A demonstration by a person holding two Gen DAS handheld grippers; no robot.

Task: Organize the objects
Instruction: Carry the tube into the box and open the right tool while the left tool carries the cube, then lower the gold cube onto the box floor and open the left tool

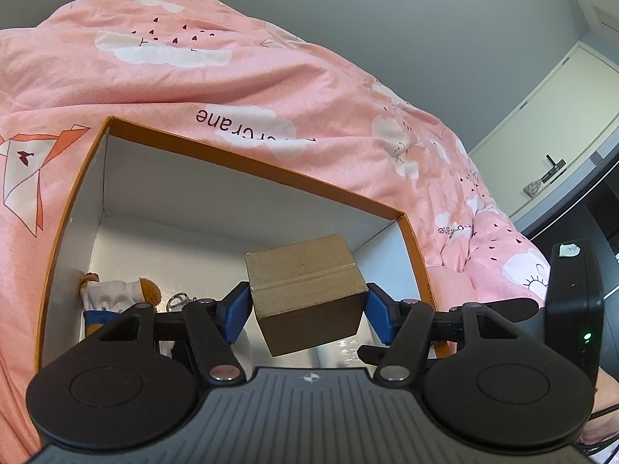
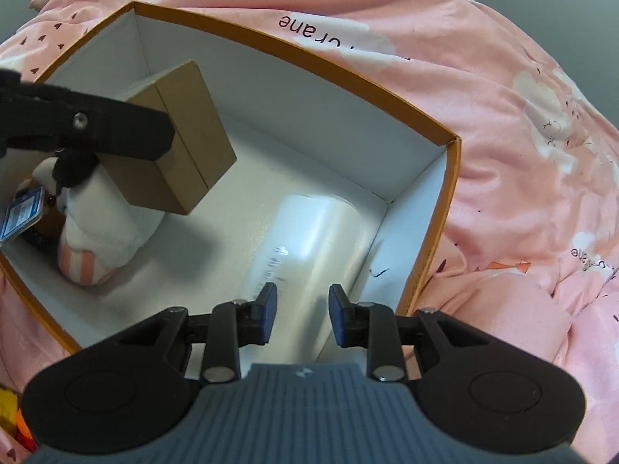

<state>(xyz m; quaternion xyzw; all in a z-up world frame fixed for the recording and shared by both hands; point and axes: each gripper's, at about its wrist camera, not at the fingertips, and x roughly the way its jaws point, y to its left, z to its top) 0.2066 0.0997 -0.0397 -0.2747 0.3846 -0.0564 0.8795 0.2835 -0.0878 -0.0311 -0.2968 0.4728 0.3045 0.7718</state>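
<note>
Cardboard box [image 1: 305, 290], clamped in my left claw [image 1: 307, 309], is hanging over the orange storage box [image 1: 247, 162]; I am aiming between plush toy [image 2: 96, 232] and white roll [image 2: 309, 239], right claw [image 2: 301, 317] narrow, empty.

Bedcover [image 1: 240, 77]: pink, printed w/ white clouds, dark drops and orange-white paper cranes. Storage box [image 2: 309, 65]: orange outside and rim, white inside. Small carton [image 1: 305, 290]: plain brown. Gripper pads [image 2: 269, 309]: blue on black.
</note>
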